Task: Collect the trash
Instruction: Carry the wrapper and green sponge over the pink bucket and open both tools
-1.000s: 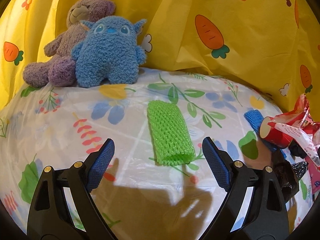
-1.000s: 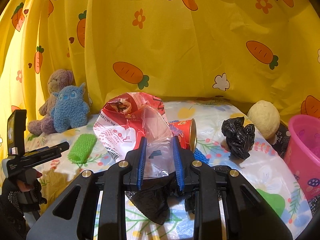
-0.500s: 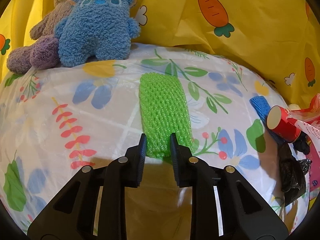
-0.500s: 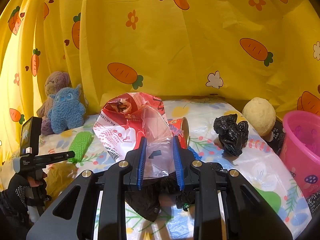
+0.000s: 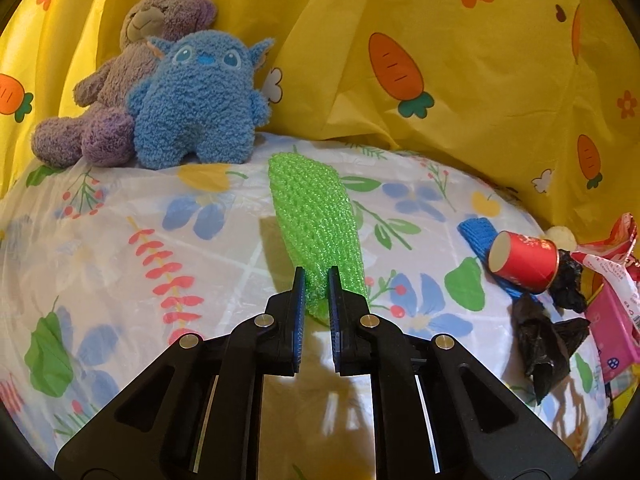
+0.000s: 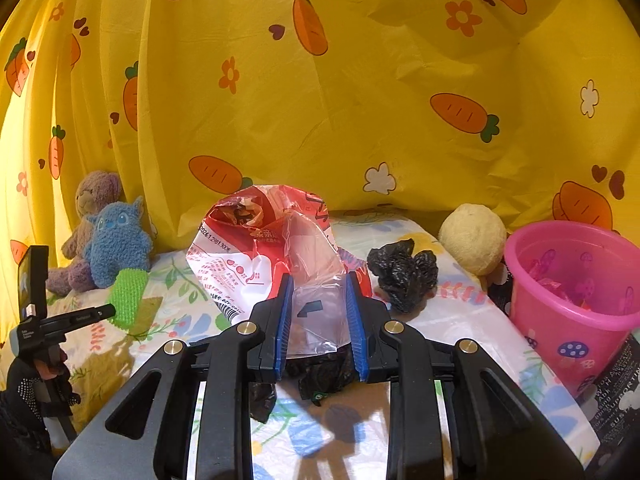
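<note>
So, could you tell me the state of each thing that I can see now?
left gripper: closing on the green foam net
green foam net: pinched, lifted
right gripper: shut on the plastic bag
plastic bag: held, crumpled
red cup: lying sideways
pink bucket: upright

Right gripper [image 6: 320, 320] fingers clamp plastic bags [image 6: 272, 248]; pink bucket [image 6: 568, 300] right.
</note>
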The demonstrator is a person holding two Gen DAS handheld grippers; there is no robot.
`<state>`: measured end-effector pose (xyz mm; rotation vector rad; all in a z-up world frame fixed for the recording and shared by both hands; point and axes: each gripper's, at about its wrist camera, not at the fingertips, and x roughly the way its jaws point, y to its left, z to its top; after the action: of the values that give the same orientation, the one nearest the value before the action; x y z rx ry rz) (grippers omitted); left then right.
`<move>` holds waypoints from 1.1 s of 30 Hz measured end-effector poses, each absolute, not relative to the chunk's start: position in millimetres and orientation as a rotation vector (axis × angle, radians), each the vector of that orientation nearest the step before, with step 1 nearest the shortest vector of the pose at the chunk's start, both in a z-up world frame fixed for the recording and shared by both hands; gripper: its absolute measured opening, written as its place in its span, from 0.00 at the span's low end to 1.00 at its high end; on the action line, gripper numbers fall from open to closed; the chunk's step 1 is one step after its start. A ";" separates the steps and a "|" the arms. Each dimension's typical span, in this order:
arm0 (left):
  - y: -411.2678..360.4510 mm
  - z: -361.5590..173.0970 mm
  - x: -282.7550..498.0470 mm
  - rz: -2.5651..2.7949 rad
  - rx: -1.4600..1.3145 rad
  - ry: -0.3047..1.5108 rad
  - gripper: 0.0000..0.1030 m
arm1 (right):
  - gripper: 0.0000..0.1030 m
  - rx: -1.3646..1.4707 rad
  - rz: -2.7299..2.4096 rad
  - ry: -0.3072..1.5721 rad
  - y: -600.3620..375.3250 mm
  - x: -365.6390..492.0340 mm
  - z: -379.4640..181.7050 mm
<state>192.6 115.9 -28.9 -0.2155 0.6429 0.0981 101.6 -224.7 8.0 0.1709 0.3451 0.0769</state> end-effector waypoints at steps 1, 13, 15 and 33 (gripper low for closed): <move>112.0 -26.0 187.7 0.087 -0.215 0.631 0.10 | 0.26 0.177 0.068 0.340 -228.8 97.7 8.7; 44.5 7.2 138.5 -0.078 -0.145 0.526 0.10 | 0.26 0.225 -0.032 0.292 -269.6 60.8 16.2; 31.3 11.0 133.8 -0.106 -0.129 0.517 0.10 | 0.26 0.228 -0.042 0.285 -275.3 55.5 16.4; -136.2 39.0 118.2 -0.490 -0.009 0.476 0.10 | 0.26 0.253 -0.234 0.220 -347.3 25.6 28.4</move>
<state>118.2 -136.2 39.0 -0.0088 0.4764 -0.4897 25.6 -347.3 28.4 0.2528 0.2199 -0.2337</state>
